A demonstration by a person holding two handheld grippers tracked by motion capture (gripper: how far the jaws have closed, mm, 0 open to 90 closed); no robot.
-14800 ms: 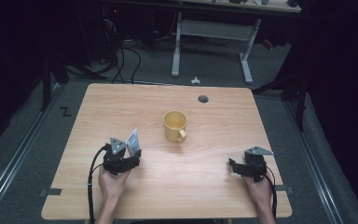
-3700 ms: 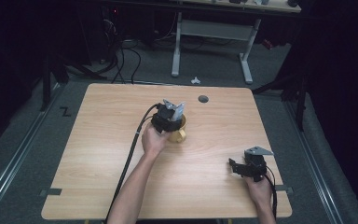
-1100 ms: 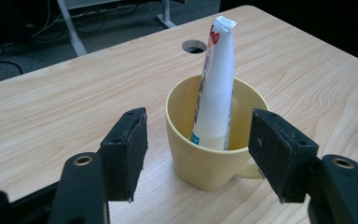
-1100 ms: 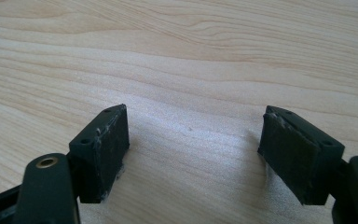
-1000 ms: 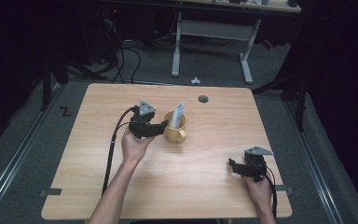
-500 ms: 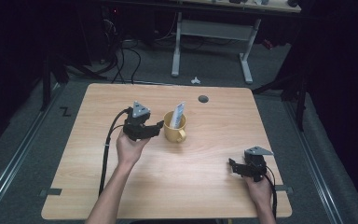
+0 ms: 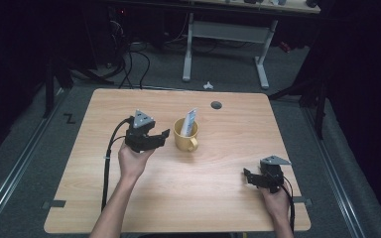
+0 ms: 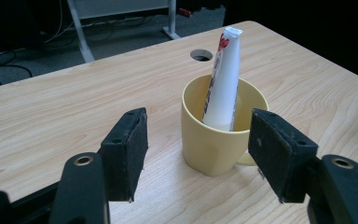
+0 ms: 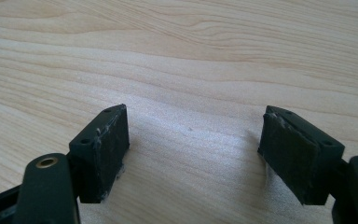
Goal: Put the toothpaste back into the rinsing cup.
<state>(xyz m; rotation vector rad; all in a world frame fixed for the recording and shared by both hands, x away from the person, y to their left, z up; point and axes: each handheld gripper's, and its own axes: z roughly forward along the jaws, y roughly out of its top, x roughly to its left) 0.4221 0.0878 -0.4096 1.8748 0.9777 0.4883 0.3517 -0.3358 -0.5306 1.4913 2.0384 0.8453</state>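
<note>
The left gripper (image 7: 164, 134) hovers level just left of the yellow mug (image 7: 185, 137) holding a toothpaste tube (image 7: 191, 121), jaws apart and empty; the right gripper (image 7: 247, 176) rests near the table's (image 7: 228, 198) right front corner, jaws apart.

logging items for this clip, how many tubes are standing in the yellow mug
1. A single white toothpaste tube stands tilted inside the yellow mug near the middle of the wooden table. The mug's bottom is hidden, so something small could lie there.
</note>
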